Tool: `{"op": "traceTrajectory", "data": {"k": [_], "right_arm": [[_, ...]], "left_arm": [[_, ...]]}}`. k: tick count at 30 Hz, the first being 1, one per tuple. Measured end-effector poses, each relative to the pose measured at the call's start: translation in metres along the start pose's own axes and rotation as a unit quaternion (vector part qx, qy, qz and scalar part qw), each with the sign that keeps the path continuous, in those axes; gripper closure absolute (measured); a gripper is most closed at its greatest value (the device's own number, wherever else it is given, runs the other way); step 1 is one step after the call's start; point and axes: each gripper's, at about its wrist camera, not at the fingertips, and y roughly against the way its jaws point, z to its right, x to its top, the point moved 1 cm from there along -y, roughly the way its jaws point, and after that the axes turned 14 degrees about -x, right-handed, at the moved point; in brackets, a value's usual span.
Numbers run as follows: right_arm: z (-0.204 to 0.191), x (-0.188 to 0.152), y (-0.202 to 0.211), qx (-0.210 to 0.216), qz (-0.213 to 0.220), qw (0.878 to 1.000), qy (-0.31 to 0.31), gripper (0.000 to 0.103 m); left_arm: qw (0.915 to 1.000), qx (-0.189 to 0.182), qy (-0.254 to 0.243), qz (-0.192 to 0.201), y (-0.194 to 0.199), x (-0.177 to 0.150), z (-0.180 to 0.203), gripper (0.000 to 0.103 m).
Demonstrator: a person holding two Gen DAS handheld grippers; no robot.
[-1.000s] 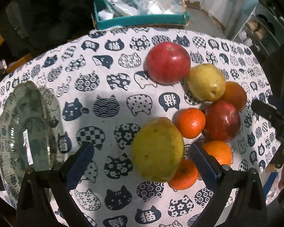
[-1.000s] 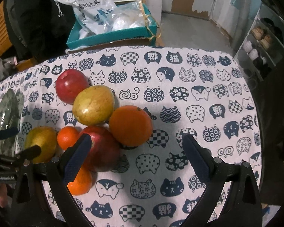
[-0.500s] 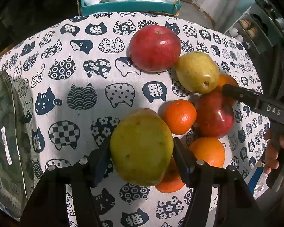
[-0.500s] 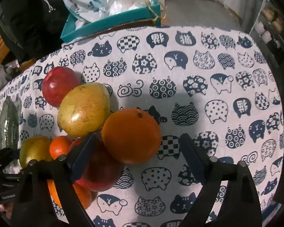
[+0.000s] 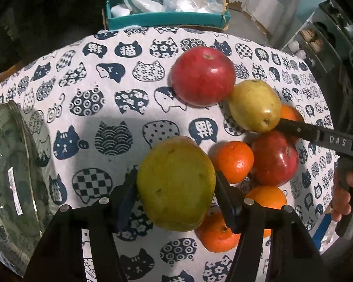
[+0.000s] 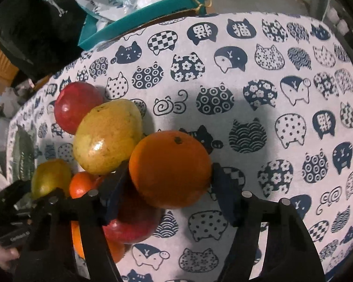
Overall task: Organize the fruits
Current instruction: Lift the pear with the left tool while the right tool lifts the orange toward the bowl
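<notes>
Left gripper [image 5: 176,185]: closed on the green-yellow pear [image 5: 175,184]; a finger is pressed against each flank of the fruit, which is seen in front of the fruit cluster, toward the near edge of the tabletop. Whether it is lifted clear of the cloth cannot be told.
Right gripper [image 6: 170,171]: closed on the large orange [image 6: 170,169], with one finger at its left side and one at its right; the orange sits at the right end of the cluster, about mid-tabletop.
Red apple, far [image 5: 202,76]: resting on the cloth at the far end of the cluster, touched by the yellow pear [image 5: 254,105].
Yellow pear: lying between the far apple and the second red apple [image 5: 274,158]; in the right wrist view it is seen just left of the held orange.
Second red apple: placed beside the small mandarin [image 5: 231,161], partly under the right gripper's left finger in the right wrist view.
Small mandarin: set between the held pear and the second apple, touching or nearly touching both.
Other oranges: one [image 5: 266,196] is seen right of the left gripper's right finger, another [image 5: 216,233] is partly hidden below the held pear.
Glass plate [image 5: 4,164]: kept at the left edge of the tabletop, well apart from the fruit.
Tablecloth [image 5: 120,75]: white with dark blue cat heads, spread over the whole tabletop.
Teal box [image 5: 167,17]: placed beyond the far edge, filled with plastic bags.
</notes>
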Motion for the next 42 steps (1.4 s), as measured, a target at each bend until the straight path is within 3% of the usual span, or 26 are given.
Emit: {"op": "traceTrajectory", "data": {"k": [5,15,33,42], "right_arm": [[-0.009,-0.004,0.008,-0.047,0.027,0.998,0.023,0.037],[-0.019,-0.018,0.049,-0.102,0.105,0.988,0.042,0.038],[-0.031,-0.04,0.128,-0.088,0.186,0.978,0.04,0.038],[-0.045,-0.048,0.167,-0.069,0.223,0.971,0.05,0.038]], "left_arm": [[0.9999,0.002,0.002,0.011,0.008,0.0,-0.002,0.038],[0.9984,0.015,-0.007,0.054,0.046,-0.001,0.005,0.038],[0.9877,0.036,-0.029,0.15,0.122,-0.011,0.024,0.038],[0.9779,0.046,-0.034,0.201,0.165,-0.02,0.027,0.038]]}}
